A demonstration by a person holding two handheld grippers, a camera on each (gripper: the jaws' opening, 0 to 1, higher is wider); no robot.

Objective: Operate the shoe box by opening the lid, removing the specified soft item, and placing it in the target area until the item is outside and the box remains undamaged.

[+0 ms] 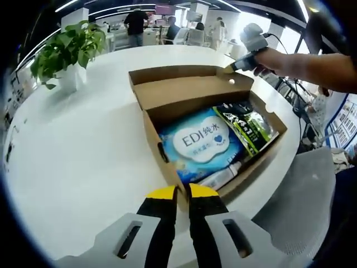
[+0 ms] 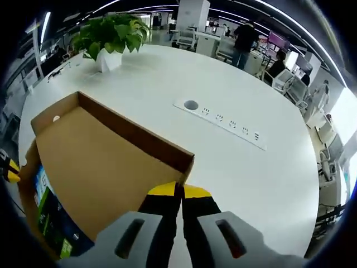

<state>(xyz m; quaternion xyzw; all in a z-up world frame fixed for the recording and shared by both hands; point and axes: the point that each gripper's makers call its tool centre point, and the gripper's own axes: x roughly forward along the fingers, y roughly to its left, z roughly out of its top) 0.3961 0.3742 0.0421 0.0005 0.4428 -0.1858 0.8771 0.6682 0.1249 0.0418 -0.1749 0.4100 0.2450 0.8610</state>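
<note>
White round surface point(image 1: 78, 156) holds the shoe box point(image 1: 153, 139). Left tongs point(image 1: 182, 191) pinch its near wall; right tongs point(image 2: 179, 190) seem to pinch the open lid point(image 2: 106, 167). Inside lie a blue soft pack point(image 1: 202, 144) reading "EDI" and a green bag point(image 1: 248, 125). A plant point(image 2: 111, 33) stands behind.

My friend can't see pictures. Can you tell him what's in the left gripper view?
An open cardboard shoe box on a white table holds a blue-and-white pack and a dark green pack. The left gripper pinches the box's near edge; the right gripper holds the lid.
</note>
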